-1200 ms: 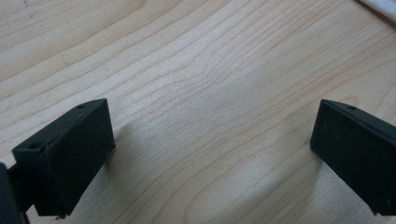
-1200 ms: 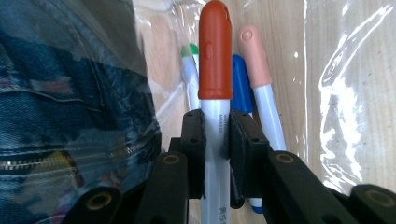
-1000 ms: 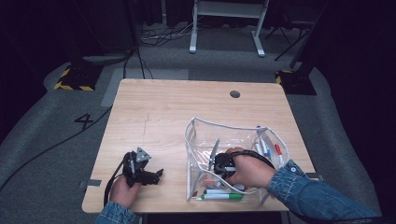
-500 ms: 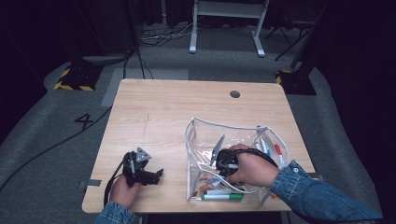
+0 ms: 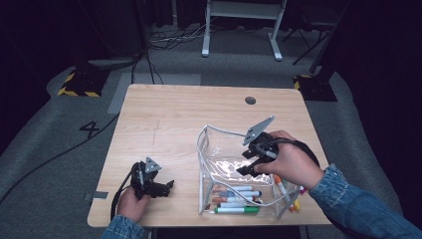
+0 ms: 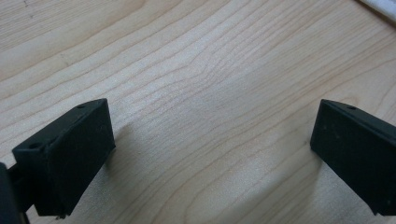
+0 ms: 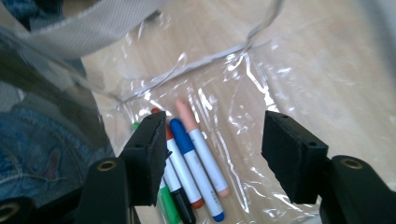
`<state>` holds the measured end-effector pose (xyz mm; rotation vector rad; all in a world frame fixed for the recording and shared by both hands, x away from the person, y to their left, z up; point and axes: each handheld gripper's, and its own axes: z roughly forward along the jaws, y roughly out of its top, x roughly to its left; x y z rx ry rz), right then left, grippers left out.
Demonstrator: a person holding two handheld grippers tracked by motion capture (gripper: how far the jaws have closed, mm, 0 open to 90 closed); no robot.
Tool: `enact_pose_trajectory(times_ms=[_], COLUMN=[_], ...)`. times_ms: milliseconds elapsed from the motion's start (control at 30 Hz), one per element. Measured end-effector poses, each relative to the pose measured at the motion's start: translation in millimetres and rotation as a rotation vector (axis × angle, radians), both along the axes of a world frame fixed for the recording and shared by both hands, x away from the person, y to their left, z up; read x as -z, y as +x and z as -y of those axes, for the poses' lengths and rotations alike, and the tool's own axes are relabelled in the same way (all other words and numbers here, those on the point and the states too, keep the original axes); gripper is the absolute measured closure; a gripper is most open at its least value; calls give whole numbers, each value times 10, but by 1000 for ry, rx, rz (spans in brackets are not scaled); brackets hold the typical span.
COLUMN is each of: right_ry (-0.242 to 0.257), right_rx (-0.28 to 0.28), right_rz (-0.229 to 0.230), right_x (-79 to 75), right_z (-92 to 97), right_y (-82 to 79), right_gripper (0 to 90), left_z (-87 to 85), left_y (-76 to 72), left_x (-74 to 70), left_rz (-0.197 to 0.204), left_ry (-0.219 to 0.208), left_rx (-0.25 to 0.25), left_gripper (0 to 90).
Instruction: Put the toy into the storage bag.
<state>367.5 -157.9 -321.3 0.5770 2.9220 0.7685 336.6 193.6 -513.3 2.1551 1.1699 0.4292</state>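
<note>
My right gripper [image 5: 245, 168] had just let its fingers [image 7: 149, 154] spread apart, and nothing lay between them: they stood wide over the markers [image 7: 194, 161] lying side by side on the floor of the clear pouch [image 5: 209, 149]. A second earlier that hand had been low inside the pouch; by this moment it had lifted toward the open mouth, with the grey plate above the rim. I judged that a marker had just been dropped in with the rest, so this round of filling looked finished. More markers [image 5: 286, 191] lay at the pouch's right edge beneath my wrist. My left gripper [image 5: 168, 186] rested on the worktop [image 5: 169, 114], fingers [image 6: 70, 154] wide and empty.
</note>
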Motion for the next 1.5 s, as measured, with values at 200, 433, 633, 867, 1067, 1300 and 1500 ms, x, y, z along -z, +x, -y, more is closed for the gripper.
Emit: enact_pose_trajectory(times_ms=[200,433,633,867,1067,1300,1500], right_ry=[72,132,158,175,170,152,93], right_rx=[89,202,284,385,497,602,658], right_rz=[59,123,153,197,202,161,106], right_x=[-261,-474,-564,-641,-598,-333,0], right_z=[256,594,859,1232,1587,1910,2055], right_y=[92,178,229,241,274,349,406], right_gripper=[402,402,405,422,430,438,440], left_z=[0,0,-1,0,0,0,0], left_y=[1,1,2,0,0,0,0], left_x=[1,1,1,1,0,1,0], left_rz=[0,0,3,0,0,0,0], left_ry=[-2,-1,1,-1,0,-1,0], left_rx=[1,1,1,0,0,0,0], left_gripper=[0,0,0,0,0,0,0])
